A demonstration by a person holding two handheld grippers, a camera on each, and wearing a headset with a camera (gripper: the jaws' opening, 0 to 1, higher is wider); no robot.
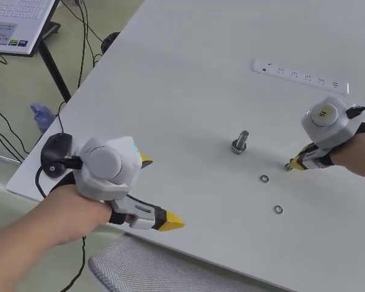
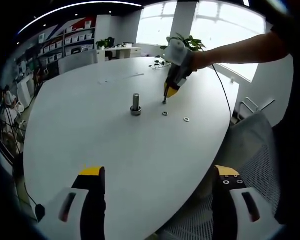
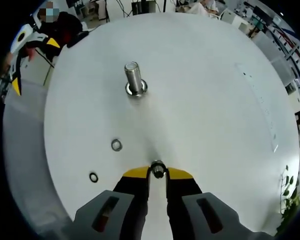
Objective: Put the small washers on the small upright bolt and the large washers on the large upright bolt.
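Observation:
The large upright bolt (image 1: 240, 143) (image 2: 135, 105) (image 3: 135, 80) stands mid-table with a washer at its base. Two small washers (image 1: 264, 179) (image 1: 278, 210) lie flat on the white table to its near right, and appear again in the right gripper view (image 3: 116, 145) (image 3: 93, 177). My right gripper (image 1: 292, 165) (image 3: 158, 172) (image 2: 170, 92) is down at the tabletop, shut on a small metal piece that looks like the small bolt (image 3: 158, 169) (image 1: 288, 166). My left gripper (image 1: 160, 191) (image 2: 157, 172) hovers over the table's near left edge, open, holding nothing.
A white power strip (image 1: 300, 75) lies at the far right of the table (image 1: 188, 73). A black device (image 1: 55, 152) with a cable sits at the left edge. A grey mesh chair (image 1: 146, 267) (image 2: 250, 145) stands below the near edge; a laptop (image 1: 12, 24) is at the far left.

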